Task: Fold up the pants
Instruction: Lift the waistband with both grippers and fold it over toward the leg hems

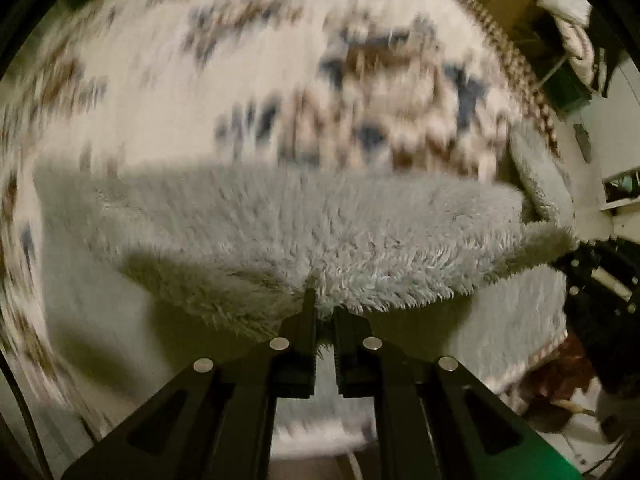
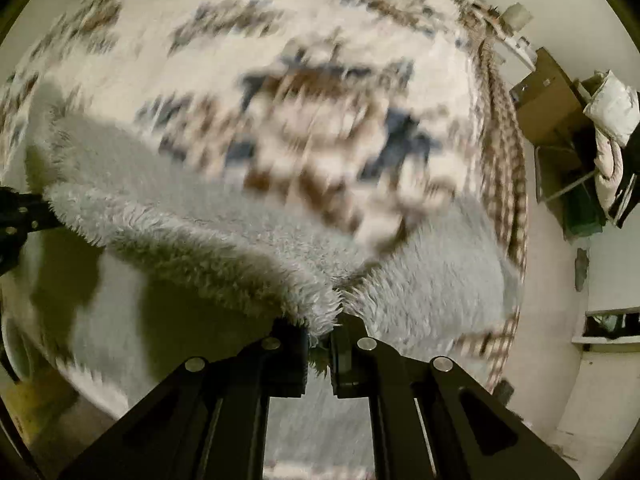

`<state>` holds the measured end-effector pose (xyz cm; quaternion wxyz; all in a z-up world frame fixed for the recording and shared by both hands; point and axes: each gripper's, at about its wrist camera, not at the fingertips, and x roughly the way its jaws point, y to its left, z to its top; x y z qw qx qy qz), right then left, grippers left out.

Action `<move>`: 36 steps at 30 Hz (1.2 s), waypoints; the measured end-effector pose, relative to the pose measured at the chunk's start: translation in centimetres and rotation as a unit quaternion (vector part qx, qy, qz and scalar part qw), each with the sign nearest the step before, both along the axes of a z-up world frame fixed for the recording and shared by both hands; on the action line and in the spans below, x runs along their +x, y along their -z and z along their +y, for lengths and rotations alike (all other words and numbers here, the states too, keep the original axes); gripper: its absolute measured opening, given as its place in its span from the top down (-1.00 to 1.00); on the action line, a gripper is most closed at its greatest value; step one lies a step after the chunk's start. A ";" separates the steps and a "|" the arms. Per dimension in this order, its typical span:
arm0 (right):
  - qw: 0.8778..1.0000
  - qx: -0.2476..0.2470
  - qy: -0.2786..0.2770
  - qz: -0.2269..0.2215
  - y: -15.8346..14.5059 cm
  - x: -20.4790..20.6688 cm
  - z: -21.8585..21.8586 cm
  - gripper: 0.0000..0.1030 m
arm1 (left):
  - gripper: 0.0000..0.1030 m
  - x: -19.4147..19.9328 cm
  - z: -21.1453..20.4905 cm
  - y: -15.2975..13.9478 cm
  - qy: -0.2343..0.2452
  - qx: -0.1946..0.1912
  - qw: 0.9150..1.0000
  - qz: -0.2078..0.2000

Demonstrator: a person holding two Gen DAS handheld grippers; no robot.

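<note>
The pants [image 1: 304, 224] are pale grey and fluffy, lifted above a patterned rug. My left gripper [image 1: 325, 312] is shut on the near edge of the pants, which spread out ahead of it. More of the pants lies below on the rug [image 1: 516, 320]. In the right wrist view the pants [image 2: 200, 236] hang from my right gripper [image 2: 326, 326], which is shut on their fluffy edge. The left gripper's black frame [image 2: 20, 212] shows at the left edge, holding the other end of the same raised edge. The background is motion-blurred.
A cream rug with brown and blue pattern [image 1: 248, 80] covers the floor, with a striped border [image 2: 500, 152]. A cardboard box [image 2: 548, 92] and bundled white bedding [image 2: 612, 120] stand by the wall at the right. A grey cushion [image 1: 540, 176] lies at the rug's edge.
</note>
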<state>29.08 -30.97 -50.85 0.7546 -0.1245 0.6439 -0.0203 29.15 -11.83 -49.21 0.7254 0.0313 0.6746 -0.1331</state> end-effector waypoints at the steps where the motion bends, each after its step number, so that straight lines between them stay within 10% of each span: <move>1: 1.000 0.003 0.002 0.016 1.3 -1.1 0.5 0.84 | 0.91 -1.6 0.2 1.0 -0.005 0.004 1.000 0.015; 9: 0.991 0.006 -0.005 0.133 10.1 -9.6 2.7 0.64 | 0.79 -7.1 -0.1 8.4 -0.011 0.052 0.996 0.070; 12: 0.986 0.053 0.021 0.158 10.4 -9.6 1.9 -0.18 | 0.35 -6.7 -0.2 6.3 -0.022 0.061 0.997 0.039; 14: 0.984 0.079 0.038 0.153 8.9 -9.5 1.2 -0.79 | -0.39 -6.2 -0.4 4.4 -0.029 0.079 0.996 0.018; 21: 0.974 0.122 0.170 0.082 2.8 -6.4 -5.8 -0.79 | -0.55 -2.7 -2.0 1.3 -0.048 0.090 0.994 -0.033; 36: 0.948 0.089 0.302 0.046 10.8 4.1 -16.3 -0.77 | -0.55 2.0 -6.3 3.2 0.002 0.133 0.987 -0.087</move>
